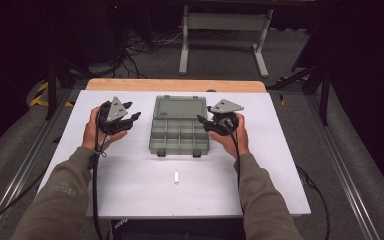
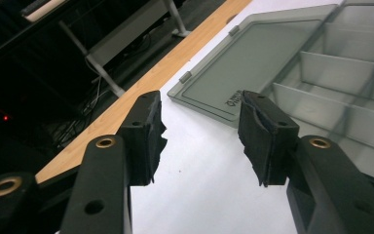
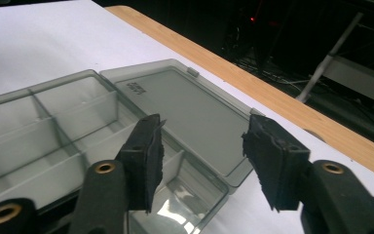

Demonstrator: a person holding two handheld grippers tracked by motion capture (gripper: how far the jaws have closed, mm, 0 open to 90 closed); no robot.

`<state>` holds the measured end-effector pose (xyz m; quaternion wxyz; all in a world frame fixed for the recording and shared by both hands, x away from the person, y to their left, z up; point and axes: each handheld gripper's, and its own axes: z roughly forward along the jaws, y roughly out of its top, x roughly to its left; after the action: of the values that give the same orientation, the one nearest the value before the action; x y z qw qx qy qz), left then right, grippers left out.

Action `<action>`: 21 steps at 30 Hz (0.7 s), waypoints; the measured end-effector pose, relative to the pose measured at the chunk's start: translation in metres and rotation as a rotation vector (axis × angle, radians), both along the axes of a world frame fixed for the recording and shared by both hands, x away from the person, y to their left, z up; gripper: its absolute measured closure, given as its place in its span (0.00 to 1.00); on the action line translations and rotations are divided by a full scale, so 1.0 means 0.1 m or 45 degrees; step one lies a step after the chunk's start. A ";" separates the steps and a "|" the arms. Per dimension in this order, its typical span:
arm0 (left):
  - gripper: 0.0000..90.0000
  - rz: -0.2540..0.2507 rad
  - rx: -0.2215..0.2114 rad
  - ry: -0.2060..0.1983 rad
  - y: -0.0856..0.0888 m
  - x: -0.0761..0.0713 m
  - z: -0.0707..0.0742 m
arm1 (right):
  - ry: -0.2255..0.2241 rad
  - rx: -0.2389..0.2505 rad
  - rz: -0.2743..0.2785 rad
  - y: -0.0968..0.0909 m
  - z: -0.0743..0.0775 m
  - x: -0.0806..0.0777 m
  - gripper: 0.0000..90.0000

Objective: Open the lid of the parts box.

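Note:
A grey see-through compartment box lies open in the middle of the white table, its lid folded flat toward the far side. The compartments look empty. My left gripper hovers just left of the box, open, with nothing between its jaws; in the left gripper view the gripper faces the lid's corner. My right gripper is at the box's right edge, also open and empty; the right gripper view has the gripper above the lid and nearest cells.
A small white piece lies on the white table in front of the box. A wooden strip runs along the far edge. Beyond it stands a grey metal frame on a dark floor with cables.

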<state>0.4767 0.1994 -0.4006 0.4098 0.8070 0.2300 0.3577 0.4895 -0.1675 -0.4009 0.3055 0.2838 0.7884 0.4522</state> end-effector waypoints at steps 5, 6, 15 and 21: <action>0.53 -0.027 -0.013 -0.022 0.03 -0.11 0.04 | -0.011 0.011 0.034 -0.01 0.02 -0.10 0.49; 0.53 -0.046 -0.016 -0.030 0.03 -0.17 0.05 | -0.016 0.020 0.050 -0.01 0.03 -0.17 0.47; 0.45 -0.132 -0.035 -0.061 -0.04 -0.38 0.10 | -0.038 0.020 0.104 0.00 0.05 -0.38 0.38; 0.38 -0.181 -0.040 -0.074 -0.09 -0.50 0.09 | -0.050 0.015 0.141 0.03 0.04 -0.50 0.34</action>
<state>0.4263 0.1905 -0.3921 0.4531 0.8041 0.1657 0.3474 0.4395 -0.1641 -0.3968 0.2938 0.2325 0.7940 0.4787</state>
